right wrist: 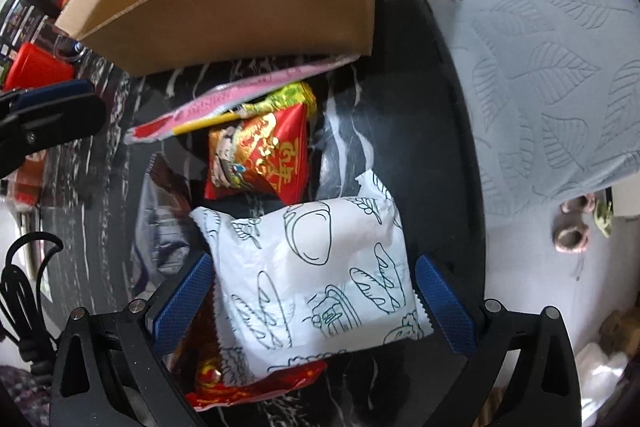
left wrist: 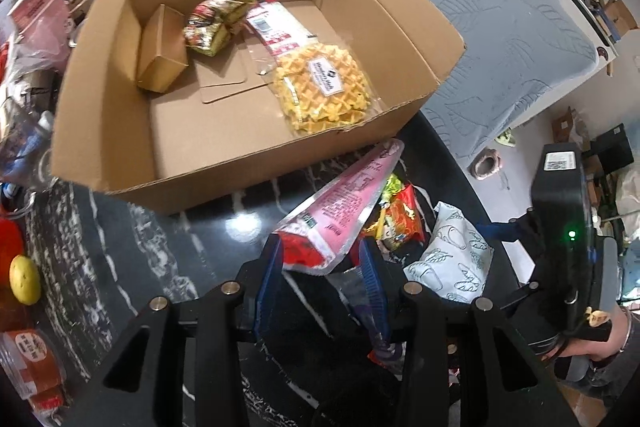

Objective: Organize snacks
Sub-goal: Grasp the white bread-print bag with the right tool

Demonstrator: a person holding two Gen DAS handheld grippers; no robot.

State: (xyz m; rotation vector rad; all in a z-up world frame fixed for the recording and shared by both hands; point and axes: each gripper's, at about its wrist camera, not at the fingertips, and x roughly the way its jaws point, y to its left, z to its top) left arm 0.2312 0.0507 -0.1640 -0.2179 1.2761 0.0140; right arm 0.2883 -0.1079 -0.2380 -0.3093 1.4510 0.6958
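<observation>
An open cardboard box (left wrist: 100,131) stands on the black marble table (left wrist: 160,247); it holds a waffle pack (left wrist: 324,87), a small brown carton (left wrist: 162,51) and other snack packs. My left gripper (left wrist: 322,259) is shut on a pink and red snack packet (left wrist: 340,211), lifted in front of the box. My right gripper (right wrist: 312,299) is open, its blue pads either side of a white bread-print packet (right wrist: 316,267) that lies on a pile with a red snack bag (right wrist: 260,155). The box (right wrist: 240,7) and the pink packet (right wrist: 240,99) also show in the right wrist view.
A yellow lemon (left wrist: 25,279), red items and jars crowd the table's left side. A grey leaf-pattern cushion (left wrist: 500,27) sits to the right, beyond the table edge. The right gripper's body (left wrist: 568,247) is at the right of the left wrist view.
</observation>
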